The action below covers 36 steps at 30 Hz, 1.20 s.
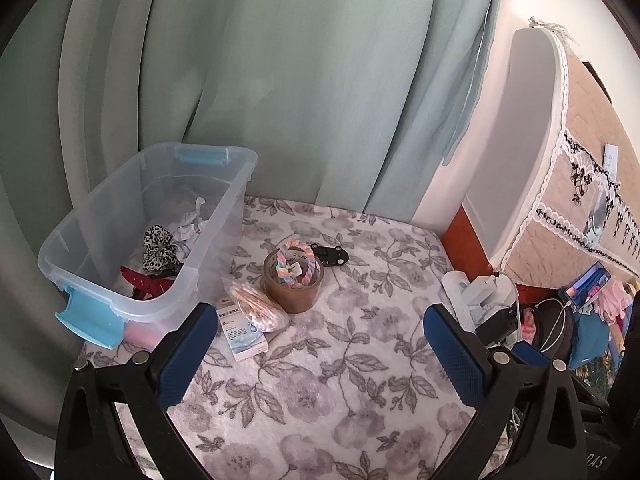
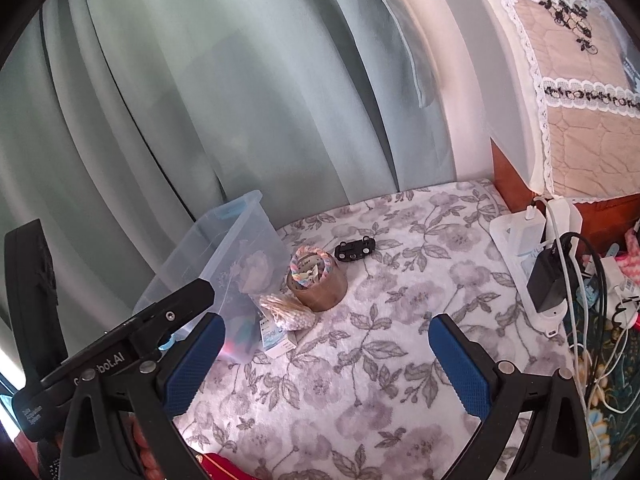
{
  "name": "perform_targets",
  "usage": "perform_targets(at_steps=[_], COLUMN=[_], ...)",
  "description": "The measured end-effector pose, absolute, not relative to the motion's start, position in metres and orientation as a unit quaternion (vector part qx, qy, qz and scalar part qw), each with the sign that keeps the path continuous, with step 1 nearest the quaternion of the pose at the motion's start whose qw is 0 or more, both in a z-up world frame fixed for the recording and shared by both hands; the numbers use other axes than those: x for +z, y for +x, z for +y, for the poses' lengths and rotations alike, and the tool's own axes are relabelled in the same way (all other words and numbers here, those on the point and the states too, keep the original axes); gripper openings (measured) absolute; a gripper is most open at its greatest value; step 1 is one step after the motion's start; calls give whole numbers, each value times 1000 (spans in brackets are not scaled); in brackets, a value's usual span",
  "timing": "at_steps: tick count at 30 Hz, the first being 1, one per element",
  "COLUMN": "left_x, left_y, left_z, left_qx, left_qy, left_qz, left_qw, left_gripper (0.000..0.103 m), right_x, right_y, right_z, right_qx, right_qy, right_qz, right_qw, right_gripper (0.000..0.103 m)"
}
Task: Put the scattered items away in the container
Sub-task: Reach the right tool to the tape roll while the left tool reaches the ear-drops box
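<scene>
A clear plastic bin (image 1: 224, 216) with blue latches stands at the left on the floral cloth (image 1: 340, 360). Inside it lie a leopard scrunchie (image 1: 158, 250), a red hair claw (image 1: 146, 282) and white crumpled bits. Beside the bin sit a brown tape roll (image 1: 294, 290) with a pastel braided band (image 1: 298, 258) on it, a black clip (image 1: 330, 255), a bag of cotton swabs (image 1: 256, 306) and a small white box (image 1: 242, 334). My left gripper (image 1: 320, 336) hovers open in front of them, empty. My right gripper (image 2: 326, 354) is open too, further back; the bin (image 2: 224, 256), tape roll (image 2: 318, 284) and black clip (image 2: 354, 250) lie ahead.
Green curtains hang behind the bin. At the right edge stand a white power strip (image 2: 520, 248) with chargers and cables, a phone (image 1: 586, 282) and a cloth-covered white appliance (image 1: 520, 140). The left gripper's black body (image 2: 120, 352) shows at the right view's left.
</scene>
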State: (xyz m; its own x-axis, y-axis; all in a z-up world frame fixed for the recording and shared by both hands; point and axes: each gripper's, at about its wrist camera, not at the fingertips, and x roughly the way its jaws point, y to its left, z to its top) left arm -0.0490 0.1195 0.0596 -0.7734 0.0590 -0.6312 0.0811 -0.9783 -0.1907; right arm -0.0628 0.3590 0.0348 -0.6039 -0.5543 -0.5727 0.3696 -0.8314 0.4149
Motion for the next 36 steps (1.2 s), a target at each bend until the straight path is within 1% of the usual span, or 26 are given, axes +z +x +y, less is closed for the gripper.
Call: perform_targets(at_steps=[5, 14, 17, 21, 26, 29, 33, 36], left_x=[41, 1, -13, -31, -46, -53, -66, -75], left_y=[-58, -73, -81, -92, -103, -107, -118, -123], left_z=[121, 112, 110, 111, 105, 102, 102, 100], left_qx=[-927, -905, -895, -883, -874, -874, -867, -862], left_qy=[362, 399, 414, 433, 438, 429, 435, 439], left_qz=[103, 107, 112, 99, 108, 120, 121, 125], left_qw=[11, 102, 118, 149, 180, 195, 212, 222], left_gripper=[103, 103, 103, 102, 102, 95, 93, 84], right_x=[16, -17, -27, -39, -52, -56, -59, -62], right_y=[-72, -92, -99, -110, -124, -134, -148, -160], right_z=[356, 350, 346, 337, 327, 322, 312, 302], right_qx=[-874, -853, -849, -842, -835, -831, -829, -827], right_qy=[390, 434, 445, 457, 472, 476, 474, 474], right_qz=[-124, -131, -123, -113, -96, -90, -75, -60], right_qw=[261, 257, 257, 262, 268, 275, 286, 298], right_gripper=[103, 103, 103, 103, 103, 103, 103, 103])
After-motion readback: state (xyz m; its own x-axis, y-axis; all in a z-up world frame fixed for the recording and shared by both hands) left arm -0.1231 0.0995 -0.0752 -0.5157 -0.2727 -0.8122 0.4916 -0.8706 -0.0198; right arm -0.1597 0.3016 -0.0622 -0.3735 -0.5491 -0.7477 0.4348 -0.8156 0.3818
